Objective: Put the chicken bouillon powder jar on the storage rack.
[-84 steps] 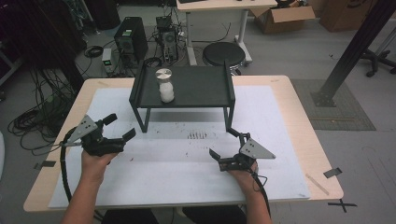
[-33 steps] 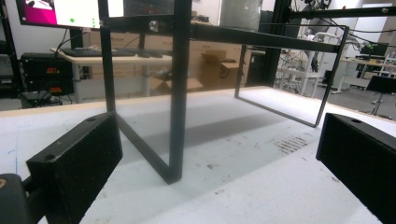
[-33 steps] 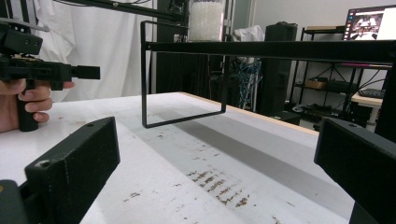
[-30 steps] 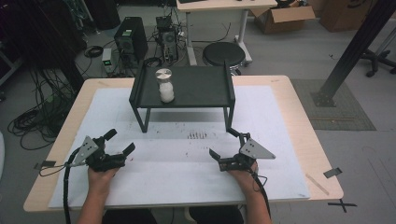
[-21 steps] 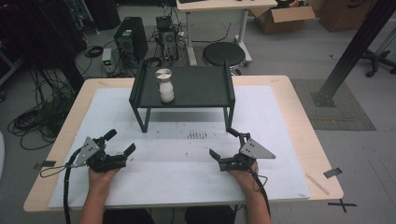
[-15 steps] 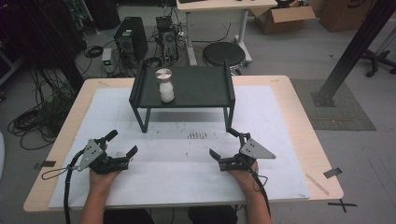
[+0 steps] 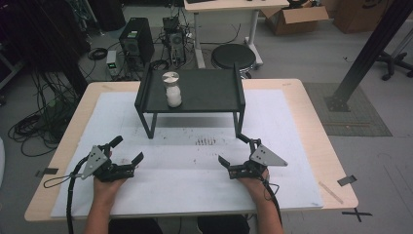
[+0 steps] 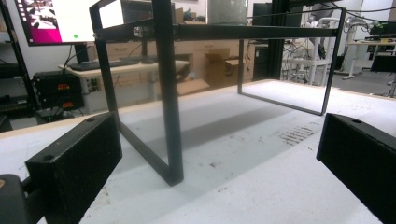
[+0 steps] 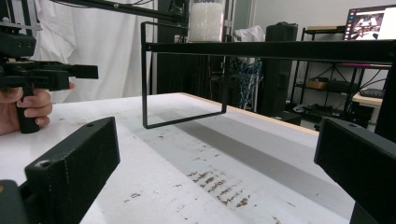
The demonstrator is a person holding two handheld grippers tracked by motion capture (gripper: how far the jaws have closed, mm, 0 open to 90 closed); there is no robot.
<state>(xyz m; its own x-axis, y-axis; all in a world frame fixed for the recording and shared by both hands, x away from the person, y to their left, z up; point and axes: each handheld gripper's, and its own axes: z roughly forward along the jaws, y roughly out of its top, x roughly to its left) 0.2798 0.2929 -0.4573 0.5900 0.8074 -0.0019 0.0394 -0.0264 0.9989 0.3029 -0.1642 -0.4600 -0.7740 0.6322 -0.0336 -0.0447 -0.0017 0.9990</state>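
A black metal stand (image 7: 195, 92) sits at the table's far middle, and on its left part stands a clear jar (image 7: 172, 89) with white contents and a silver lid. The left gripper (image 7: 127, 150) rests low on the white sheet at the front left, jaws wide apart with nothing between them. At the front right the right gripper (image 7: 233, 148) is open too, and nothing is in it. The left gripper view looks at the stand's near leg (image 8: 169, 93). In the right gripper view the jar (image 9: 205, 21) stands on the shelf, and the other gripper (image 9: 46, 74) is at the left.
A white paper sheet (image 7: 292, 126) covers most of the wooden table (image 7: 316, 131), with dark scuff marks (image 7: 206, 142) near the middle. Beyond the table are a round stool (image 7: 233, 56), computer towers (image 7: 136, 39) and cables on the floor.
The left gripper has come down and nearer to the table's front edge, now lying lower on the sheet. The right gripper has stayed in place.
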